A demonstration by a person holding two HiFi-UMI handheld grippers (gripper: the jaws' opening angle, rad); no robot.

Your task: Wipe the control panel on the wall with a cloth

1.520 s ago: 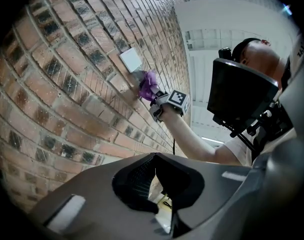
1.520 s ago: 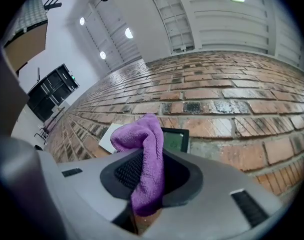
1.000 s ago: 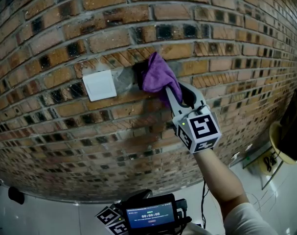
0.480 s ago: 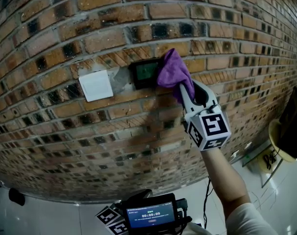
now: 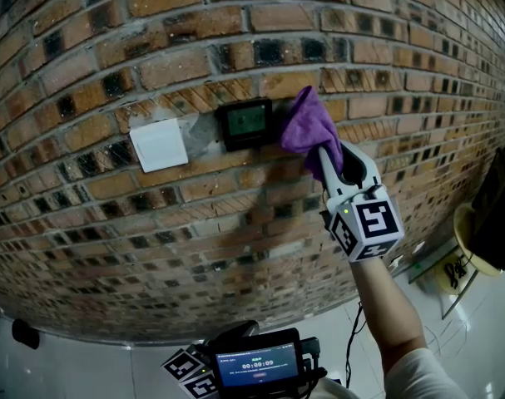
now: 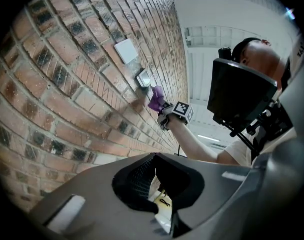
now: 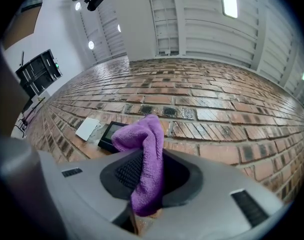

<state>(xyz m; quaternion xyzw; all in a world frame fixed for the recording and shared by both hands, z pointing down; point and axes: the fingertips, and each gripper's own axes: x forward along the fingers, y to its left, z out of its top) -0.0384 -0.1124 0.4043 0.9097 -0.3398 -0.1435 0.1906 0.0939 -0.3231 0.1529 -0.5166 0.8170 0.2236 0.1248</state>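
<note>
A small black control panel [image 5: 246,123] with a greenish screen is set in the brick wall [image 5: 235,214]. It shows uncovered in the head view. Just right of it, a purple cloth [image 5: 309,127] bunches against the bricks, and my right gripper [image 5: 329,163] is shut on it. In the right gripper view the cloth [image 7: 147,154] hangs between the jaws, with the panel [image 7: 108,134] to its left. My left gripper [image 6: 159,184] is held low and away from the wall, jaws together with nothing in them. Its marker cube [image 5: 190,371] shows at the bottom of the head view.
A white blank plate [image 5: 158,145] sits on the wall left of the panel. A small timer screen [image 5: 256,362] is mounted by the left gripper. At the right, a yellowish round object [image 5: 472,239] and cables [image 5: 435,264] lie on the light floor.
My right gripper has slid the cloth to the right across the panel. The panel was covered a second ago and is now fully exposed.
</note>
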